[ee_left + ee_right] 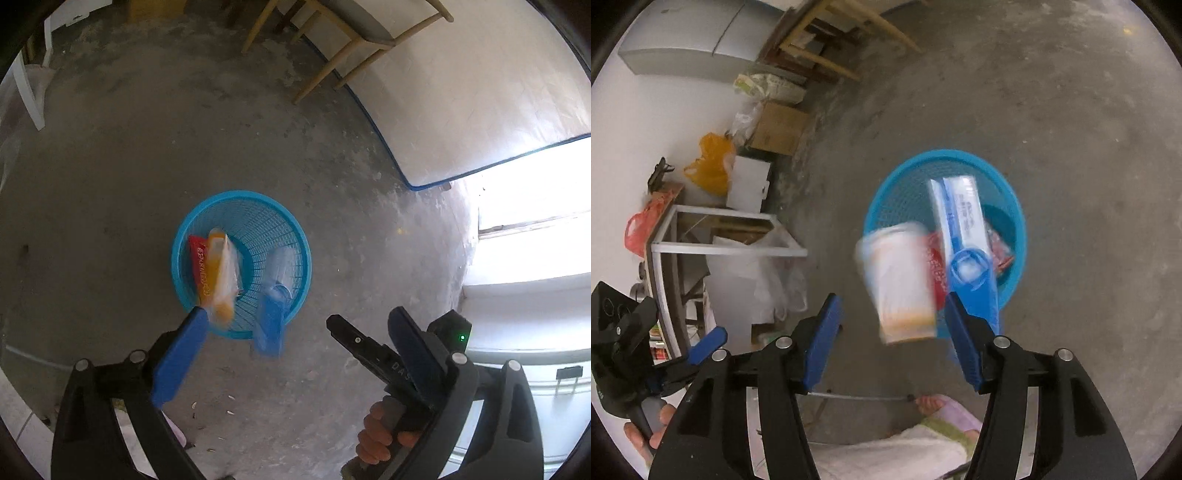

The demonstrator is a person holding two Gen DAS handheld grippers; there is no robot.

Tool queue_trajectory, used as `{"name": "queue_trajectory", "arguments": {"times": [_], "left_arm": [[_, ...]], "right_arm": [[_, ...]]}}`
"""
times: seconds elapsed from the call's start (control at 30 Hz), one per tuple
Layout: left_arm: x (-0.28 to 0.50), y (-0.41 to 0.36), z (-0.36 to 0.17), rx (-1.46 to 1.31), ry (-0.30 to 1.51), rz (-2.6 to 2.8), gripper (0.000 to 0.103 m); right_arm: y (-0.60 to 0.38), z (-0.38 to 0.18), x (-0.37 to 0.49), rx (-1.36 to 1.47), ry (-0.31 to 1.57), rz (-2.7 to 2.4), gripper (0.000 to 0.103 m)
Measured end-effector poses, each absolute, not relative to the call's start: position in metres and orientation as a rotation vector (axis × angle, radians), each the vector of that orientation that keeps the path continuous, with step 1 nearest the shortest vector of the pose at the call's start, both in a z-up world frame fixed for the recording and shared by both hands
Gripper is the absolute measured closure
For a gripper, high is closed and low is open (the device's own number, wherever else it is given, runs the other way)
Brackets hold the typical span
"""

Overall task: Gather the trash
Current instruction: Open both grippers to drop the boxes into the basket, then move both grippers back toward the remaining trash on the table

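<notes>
A blue mesh basket (258, 218) (905, 184) stands on the concrete floor below both grippers. Blurred in mid-air over it are an orange and clear packet (221, 280) (901, 284), a red wrapper (197, 262) (936, 266) and a blue and white box (271, 321) (964, 221). My left gripper (295, 314) is wide open; the orange packet hangs just off its left fingertip, with no pad pressing on it. My right gripper (892, 299) is open too, and the box is at its right fingertip. Each gripper shows in the other's view (343, 332) (676, 328), held by a hand.
A wooden chair (354, 33) and a white mat with a blue edge (461, 110) lie beyond the basket. A metal frame table (727, 251) with plastic bags, a cardboard box (779, 129) and an orange bag (709, 166) line the wall. The person's foot (938, 404) is close below.
</notes>
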State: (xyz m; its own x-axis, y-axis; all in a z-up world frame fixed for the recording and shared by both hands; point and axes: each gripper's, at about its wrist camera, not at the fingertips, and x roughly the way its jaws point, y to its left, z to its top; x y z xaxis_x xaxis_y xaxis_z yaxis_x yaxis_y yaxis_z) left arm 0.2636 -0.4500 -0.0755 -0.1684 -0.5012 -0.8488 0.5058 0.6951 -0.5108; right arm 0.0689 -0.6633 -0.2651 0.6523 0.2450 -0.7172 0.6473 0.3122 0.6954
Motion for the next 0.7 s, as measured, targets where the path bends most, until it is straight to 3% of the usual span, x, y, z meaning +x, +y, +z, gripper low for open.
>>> {"name": "queue_trajectory", "arguments": {"times": [0.5, 0.7], "left_arm": [[0.248, -0.407, -0.031, 0.065, 1.365, -0.967, 0.007], [0.223, -0.357, 0.025, 0.117, 1.170, -1.001, 0.007]], "right_arm": [[-0.635, -0.230, 0.023, 1.106, 0.877, -0.352, 0.048], [-0.605, -0.190, 0.009, 0.975, 0.844, -0.330, 0.036]]}}
